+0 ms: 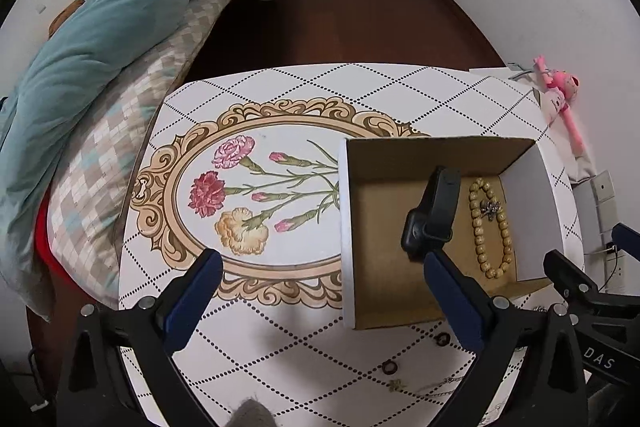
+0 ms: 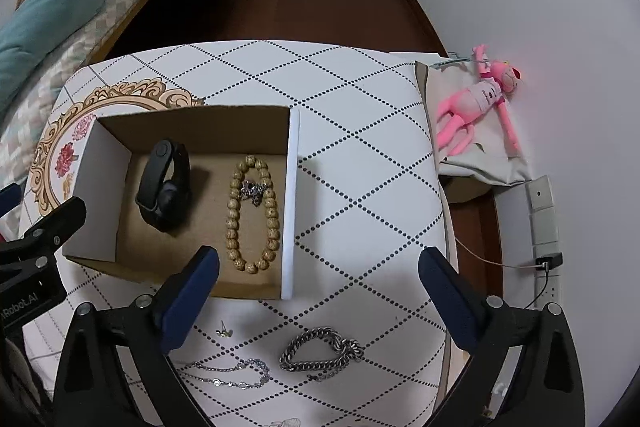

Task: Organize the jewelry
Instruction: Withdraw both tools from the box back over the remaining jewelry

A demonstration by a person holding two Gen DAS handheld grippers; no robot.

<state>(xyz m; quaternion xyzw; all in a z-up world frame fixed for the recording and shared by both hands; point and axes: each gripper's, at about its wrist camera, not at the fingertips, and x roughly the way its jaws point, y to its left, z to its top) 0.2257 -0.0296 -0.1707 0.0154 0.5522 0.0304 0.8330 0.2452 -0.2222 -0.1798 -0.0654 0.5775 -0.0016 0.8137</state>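
A cardboard box (image 2: pixel 188 131) sits open on the patterned surface (image 2: pixel 360 167), and three pieces lie inside it. A black watch (image 2: pixel 164 187) stands on its edge toward the box's left side. To its right a loop of tan beads (image 2: pixel 236 223) lies flat on the box floor, with a small dark ring (image 2: pixel 253 190) resting across the upper part of the loop, touching the beads.

More jewelry lies loose on the surface just in front of the box. A heavy silver chain (image 2: pixel 320 353) is bunched between the right gripper's fingers (image 2: pixel 188 291), below them in the right wrist view. A thin silver bracelet (image 2: pixel 236 373) lies just left of it, and a small gold earring (image 2: pixel 222 331) sits between that bracelet and the box's near wall. In the left wrist view two small dark rings (image 1: pixel 442 339) lie on the surface near the box's front corner.

The right gripper (image 2: pixel 318 285) hovers over the loose pieces with its fingers spread wide, grasping nothing. The left gripper (image 1: pixel 324 291) is likewise spread and empty, one finger over the floral medallion (image 1: pixel 248 195), the other over the box.

Beyond the surface lie a bed with a teal blanket (image 1: pixel 120 27) and a pink plush toy (image 2: pixel 476 103) on a cloth bag.
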